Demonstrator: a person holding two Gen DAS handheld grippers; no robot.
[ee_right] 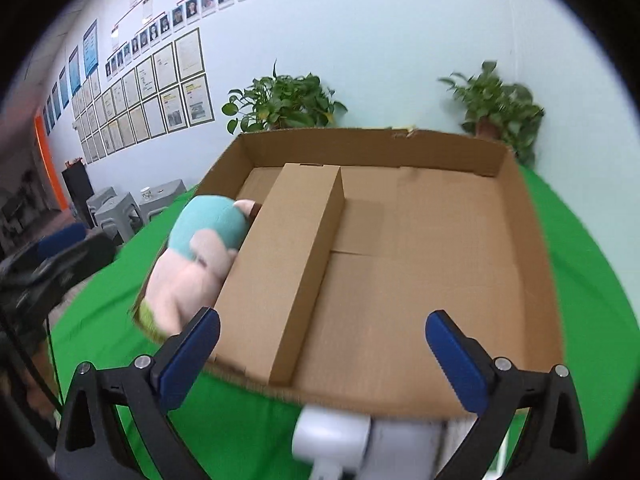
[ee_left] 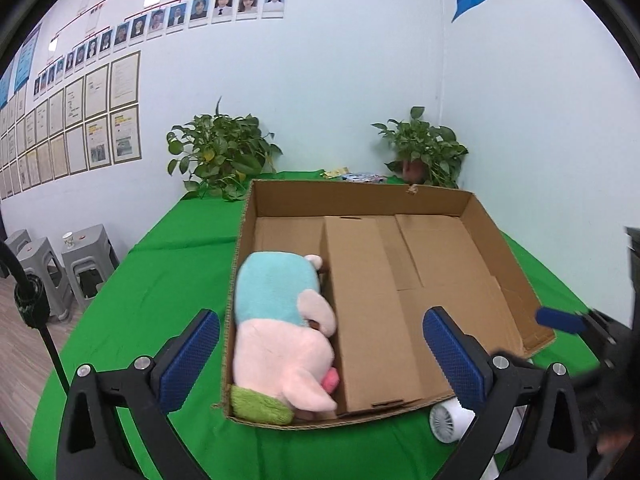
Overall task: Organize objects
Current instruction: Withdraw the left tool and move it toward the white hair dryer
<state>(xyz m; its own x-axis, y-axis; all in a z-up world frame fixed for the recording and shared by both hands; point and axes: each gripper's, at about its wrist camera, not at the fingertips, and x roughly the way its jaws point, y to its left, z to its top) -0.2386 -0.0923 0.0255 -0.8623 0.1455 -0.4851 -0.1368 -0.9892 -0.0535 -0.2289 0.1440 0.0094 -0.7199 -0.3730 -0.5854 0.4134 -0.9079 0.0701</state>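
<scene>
Both grippers' blue-padded fingers (ee_right: 456,360) stand apart and empty, the white plastic fan-like device (ee_right: 360,440) near the shallow cardboard box (ee_right: 520,264) could, I judge, skid on green desk cloth (ee_right: 592,260).

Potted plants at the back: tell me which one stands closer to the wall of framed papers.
The left potted plant, the bushier one beyond the cardboard box's far left corner. The other plant sits toward the room's corner on the right.

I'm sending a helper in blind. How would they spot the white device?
Find the cardboard tray on the green table. Just outside its near wall lies the white device, with a round vented end. It is the only white, hard thing there; the plush lies inside.
</scene>
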